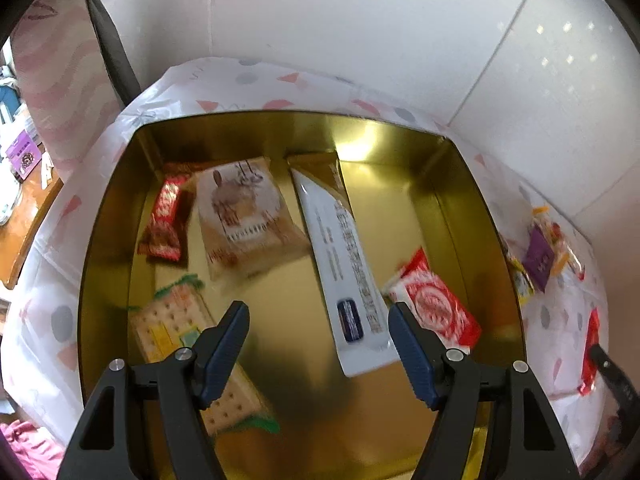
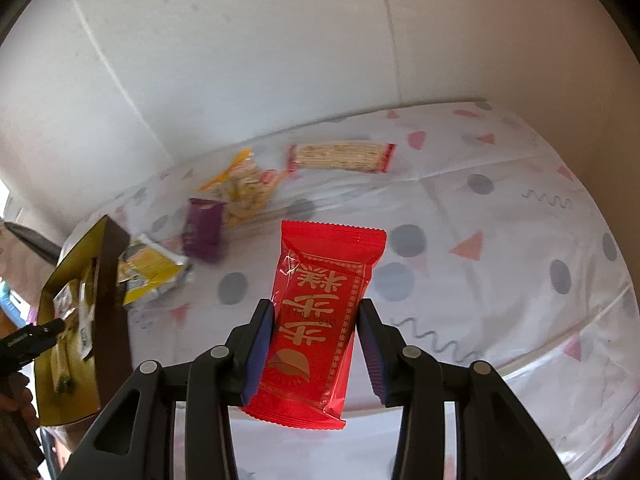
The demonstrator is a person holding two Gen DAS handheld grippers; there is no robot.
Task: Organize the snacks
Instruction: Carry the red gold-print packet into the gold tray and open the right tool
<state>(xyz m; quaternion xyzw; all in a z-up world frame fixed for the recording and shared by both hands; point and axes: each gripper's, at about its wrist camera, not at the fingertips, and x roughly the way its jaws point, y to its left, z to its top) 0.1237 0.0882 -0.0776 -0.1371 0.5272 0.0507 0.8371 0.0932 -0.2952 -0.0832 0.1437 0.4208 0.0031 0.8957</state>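
the table (image 2: 500,208) under me wears a white cloth dotted with grey circles and pink triangles, with pale wall panels behind it. on its left part sits the gold tin (image 1: 460,184), the biggest thing here, open and shiny inside. within it, a long white packet (image 1: 344,256) lies down the middle; a beige packet (image 1: 244,216) rests left of it toward the far wall, a cracker packet (image 1: 192,344) with green ends near the left side, a red and white packet (image 1: 436,304) on the right, and a small dark red bar (image 1: 164,220) at the far left. my left gripper (image 1: 318,344) hangs over the tin floor with its blue pads spread and nothing between them. my right gripper (image 2: 316,344) pinches a red packet (image 2: 324,288) with gold lettering, lifted above the cloth, right of the tin. on the cloth beyond lie a long cracker sleeve (image 2: 340,156), a yellow packet (image 2: 152,272), a clear bag with yellow ends (image 2: 244,188) and a small purple packet (image 2: 202,232).
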